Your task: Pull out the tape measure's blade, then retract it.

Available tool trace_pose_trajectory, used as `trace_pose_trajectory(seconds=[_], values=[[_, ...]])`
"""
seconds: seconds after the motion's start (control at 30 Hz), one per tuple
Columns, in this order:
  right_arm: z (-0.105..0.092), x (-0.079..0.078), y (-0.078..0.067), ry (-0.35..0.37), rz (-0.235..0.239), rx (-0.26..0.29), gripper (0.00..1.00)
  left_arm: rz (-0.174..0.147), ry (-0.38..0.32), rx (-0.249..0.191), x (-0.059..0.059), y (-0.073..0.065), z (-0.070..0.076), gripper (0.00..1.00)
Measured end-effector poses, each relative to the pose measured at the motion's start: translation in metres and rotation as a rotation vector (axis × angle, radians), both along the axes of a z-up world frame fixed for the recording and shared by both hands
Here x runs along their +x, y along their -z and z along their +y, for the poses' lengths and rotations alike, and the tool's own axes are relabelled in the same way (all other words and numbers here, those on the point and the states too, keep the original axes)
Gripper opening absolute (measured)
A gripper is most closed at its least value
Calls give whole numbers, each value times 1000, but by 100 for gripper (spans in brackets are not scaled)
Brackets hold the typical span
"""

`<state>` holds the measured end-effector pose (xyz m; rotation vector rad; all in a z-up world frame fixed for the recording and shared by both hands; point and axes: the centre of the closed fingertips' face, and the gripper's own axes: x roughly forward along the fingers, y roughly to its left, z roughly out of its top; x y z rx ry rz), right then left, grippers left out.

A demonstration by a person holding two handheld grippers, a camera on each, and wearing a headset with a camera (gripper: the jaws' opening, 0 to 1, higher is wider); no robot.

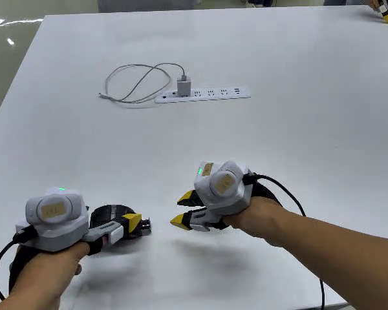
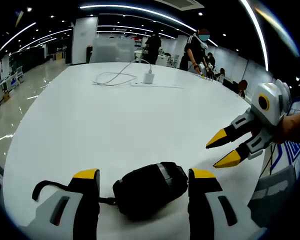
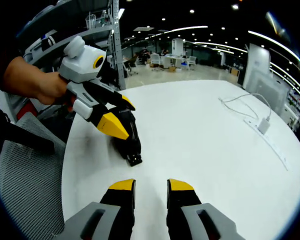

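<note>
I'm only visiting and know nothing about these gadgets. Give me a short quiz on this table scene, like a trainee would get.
1. True or false: the blade of the tape measure is pulled far out across the table.
2. What lies between the jaws of the left gripper? A) a cup B) the tape measure C) nothing
3. Fill in: the white charger is plugged into the ___.
Key: 1 false; 2 B; 3 power strip.

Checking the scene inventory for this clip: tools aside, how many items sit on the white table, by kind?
Black tape measure with wrist strap: 1
White multi-socket power strip: 1
White plug-in charger with pale cable: 1
Total: 3
</note>
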<state>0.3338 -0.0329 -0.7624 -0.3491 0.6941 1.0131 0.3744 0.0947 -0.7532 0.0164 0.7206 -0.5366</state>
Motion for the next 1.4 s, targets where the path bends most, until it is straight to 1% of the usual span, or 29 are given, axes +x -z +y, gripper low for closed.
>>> trace_pose_trajectory(seconds=[0.13,0.2,0.23,0.33,0.37,0.4,0.43,0.47,0.5,0.53,0.57,0.6,0.67,0.7,0.73,0.8,0.83,0.87,0.9,1.0,1.07,1.1,1.13,1.17,1.2,1.23,1.3,1.33,1.4], values=[[-14,-4,-11,39,-27,37,22,3,35,-14,-3,0,3,80],[-24,-8,-12,56,-22,35,23,-12,63,-7,-5,-3,6,82],[-28,-10,-13,66,-21,41,24,-16,74,-13,-6,-3,7,83],[-39,-15,-15,83,-21,40,27,4,89,-28,-9,-1,11,89],[-41,-16,-16,88,-20,40,29,1,98,-33,-10,-2,11,92],[-46,-18,-16,92,-22,35,30,-8,127,-48,-12,-4,9,95],[-49,-19,-17,97,-24,34,31,-36,163,-80,-12,-9,4,98],[-51,-20,-17,103,-25,37,33,-40,173,-89,-14,-10,3,99],[-54,-20,-18,110,-24,40,34,-24,177,-74,-17,-9,5,99],[-58,-22,-19,119,-21,41,35,-10,205,-60,-21,-8,6,99],[-63,-24,-20,125,-22,38,35,-40,227,-78,-21,-12,4,99],[-66,-25,-20,128,-25,39,35,-54,240,-73,-22,-13,5,99],[-74,-28,-21,140,-25,41,36,-79,257,-74,-23,-17,8,99],[-77,-29,-21,147,-23,41,38,-80,255,-72,-24,-18,9,99],[-80,-32,-23,150,-23,44,40,-72,262,-56,-25,-16,11,99],[-85,-36,-23,151,-23,43,41,-24,270,-18,-30,-9,19,99],[-89,-38,-23,148,-29,35,41,-7,273,-22,-32,-7,20,99],[-93,-42,-23,143,-34,25,42,-25,274,-38,-32,-11,20,99],[-97,-44,-23,146,-31,22,43,-35,286,-39,-34,-13,21,99],[-108,-49,-24,169,-19,21,47,-36,307,-34,-38,-15,24,99],[-116,-51,-25,198,-3,25,48,-38,313,-52,-40,-19,25,99],[-119,-52,-25,208,-1,28,50,-30,302,-59,-41,-20,26,99],[-121,-52,-27,217,-1,32,51,-28,296,-90,-41,-24,24,99],[-125,-53,-29,224,4,46,54,-42,293,-93,-41,-28,26,99],[-125,-52,-33,233,-1,77,55,-58,298,-87,-41,-31,27,99],[-130,-52,-36,243,-5,88,57,-59,315,-77,-42,-31,28,99],[-137,-53,-37,253,-9,84,60,-52,331,-62,-45,-30,30,99],[-142,-53,-39,263,-13,90,61,-48,350,-34,-46,-27,33,99],[-151,-54,-39,278,-14,90,62,-56,370,-17,-48,-26,36,99]])
